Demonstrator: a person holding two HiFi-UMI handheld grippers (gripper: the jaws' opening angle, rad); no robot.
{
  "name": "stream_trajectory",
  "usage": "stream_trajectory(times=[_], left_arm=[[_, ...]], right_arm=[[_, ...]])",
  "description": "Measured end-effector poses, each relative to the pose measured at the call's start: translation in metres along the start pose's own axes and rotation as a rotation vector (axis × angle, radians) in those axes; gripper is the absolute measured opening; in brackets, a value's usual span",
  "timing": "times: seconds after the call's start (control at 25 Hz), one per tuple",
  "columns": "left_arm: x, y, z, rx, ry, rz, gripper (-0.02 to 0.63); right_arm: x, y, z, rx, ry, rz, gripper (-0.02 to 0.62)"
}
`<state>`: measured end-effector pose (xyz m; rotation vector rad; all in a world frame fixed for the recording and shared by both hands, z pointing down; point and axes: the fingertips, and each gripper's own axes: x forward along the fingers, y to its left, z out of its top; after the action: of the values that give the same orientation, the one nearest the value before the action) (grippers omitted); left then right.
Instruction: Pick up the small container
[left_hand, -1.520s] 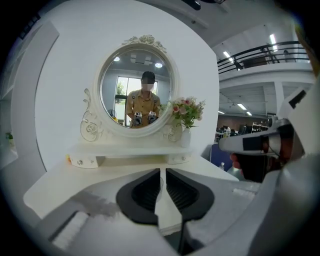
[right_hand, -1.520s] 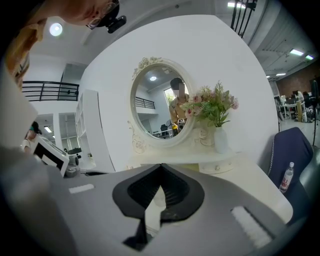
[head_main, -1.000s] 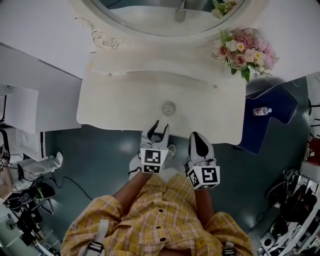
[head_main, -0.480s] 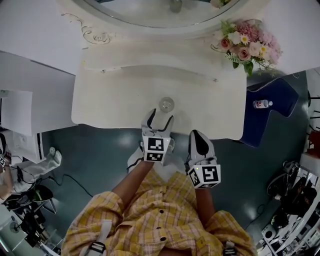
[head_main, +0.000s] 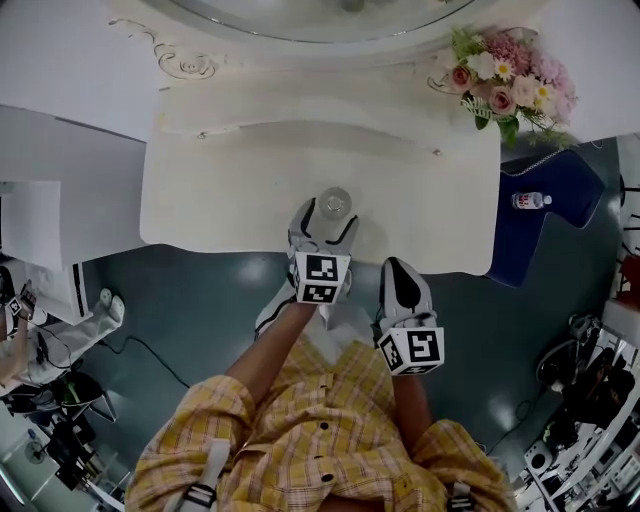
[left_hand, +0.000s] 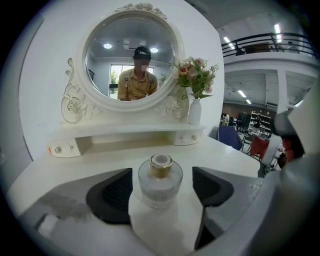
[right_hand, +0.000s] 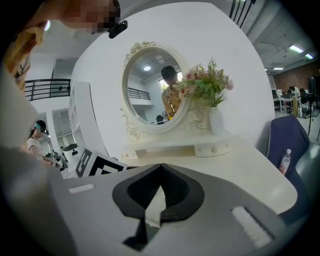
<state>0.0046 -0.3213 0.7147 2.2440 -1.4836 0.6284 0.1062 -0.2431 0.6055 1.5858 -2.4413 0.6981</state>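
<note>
The small container (head_main: 335, 202) is a clear glass bottle with a gold cap (left_hand: 160, 166). It stands upright near the front edge of the white dressing table (head_main: 230, 190). My left gripper (head_main: 328, 216) reaches over that edge, and its jaws have just been opening. They now stand wide, one on each side of the container (left_hand: 160, 185), with a gap between each dark pad (left_hand: 114, 192) and the glass. My right gripper (head_main: 397, 272) hangs short of the table edge, to the right. Its jaws (right_hand: 161, 167) are shut with nothing in them.
An oval mirror (left_hand: 129, 62) stands at the back of the table, above a low drawer shelf (left_hand: 125, 135). A vase of pink flowers (head_main: 505, 85) is at the back right. A blue chair (head_main: 545, 215) carrying a small bottle (head_main: 525, 201) sits right of the table.
My left gripper has moved forward over the table edge and spread its jaws, so the container now stands between them. The right gripper has hardly moved.
</note>
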Motion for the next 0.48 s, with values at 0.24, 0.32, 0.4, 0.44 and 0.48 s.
stream_trajectory(times=[0.24, 0.32, 0.4, 0.44, 0.48], left_arm=[[0.018, 0.0, -0.009, -0.001, 0.017, 0.022, 0.377], [0.024, 0.002, -0.011, -0.003, 0.021, 0.031, 0.377], [0.029, 0.004, -0.014, -0.003, 0.024, 0.044, 0.377], [0.031, 0.005, -0.015, -0.003, 0.026, 0.05, 0.377], [0.034, 0.006, -0.017, -0.005, 0.029, 0.055, 0.377]], right_arm=[[0.0, -0.004, -0.009, 0.008, 0.021, -0.011, -0.002], [0.0, -0.006, -0.01, 0.007, 0.025, -0.014, -0.002], [0.001, -0.007, -0.011, 0.004, 0.029, -0.015, -0.002], [0.002, -0.007, -0.011, 0.003, 0.03, -0.014, -0.002], [0.003, -0.008, -0.011, 0.002, 0.031, -0.012, -0.002]])
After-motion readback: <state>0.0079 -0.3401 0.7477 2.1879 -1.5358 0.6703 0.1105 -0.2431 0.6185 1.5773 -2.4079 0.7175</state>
